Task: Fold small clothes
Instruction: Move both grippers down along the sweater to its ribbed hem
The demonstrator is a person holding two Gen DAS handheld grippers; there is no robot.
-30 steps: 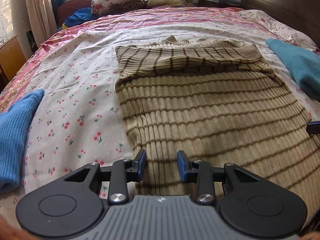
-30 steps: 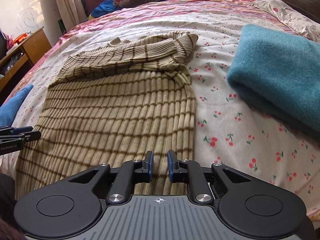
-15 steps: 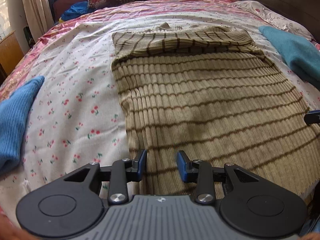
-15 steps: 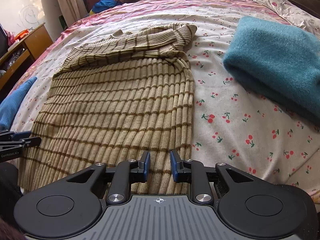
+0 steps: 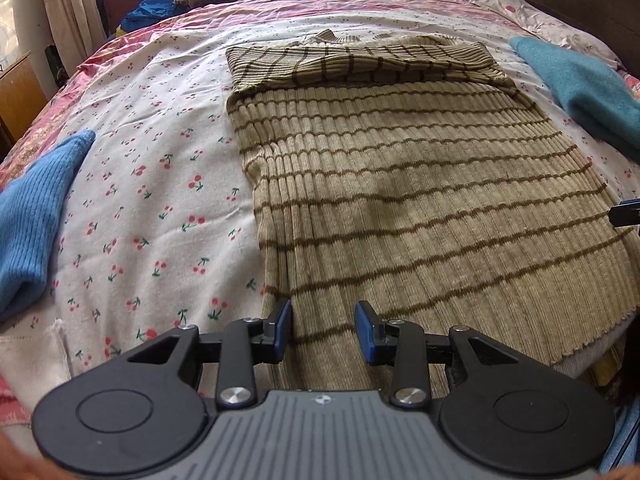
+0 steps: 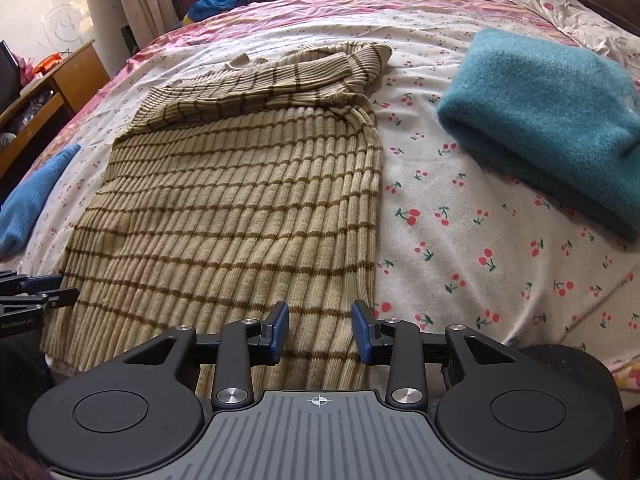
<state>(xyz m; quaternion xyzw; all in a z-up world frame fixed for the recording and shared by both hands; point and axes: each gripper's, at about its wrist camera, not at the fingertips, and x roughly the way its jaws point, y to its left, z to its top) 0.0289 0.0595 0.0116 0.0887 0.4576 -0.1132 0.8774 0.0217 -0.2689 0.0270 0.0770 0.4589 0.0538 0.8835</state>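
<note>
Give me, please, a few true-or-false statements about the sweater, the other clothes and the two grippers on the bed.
1. The striped sweater lies flat with its sleeves folded across the top. True.
2. The left gripper is shut on the hem. False: its jaws stand open over the sweater's lower left edge, gripping nothing.
3. The teal garment lies on top of the sweater. False: it lies folded on the sheet to the sweater's right, apart from it.
4. The right gripper is open over the sweater's lower right corner. True.
5. A blue garment lies to the sweater's left. True.
</note>
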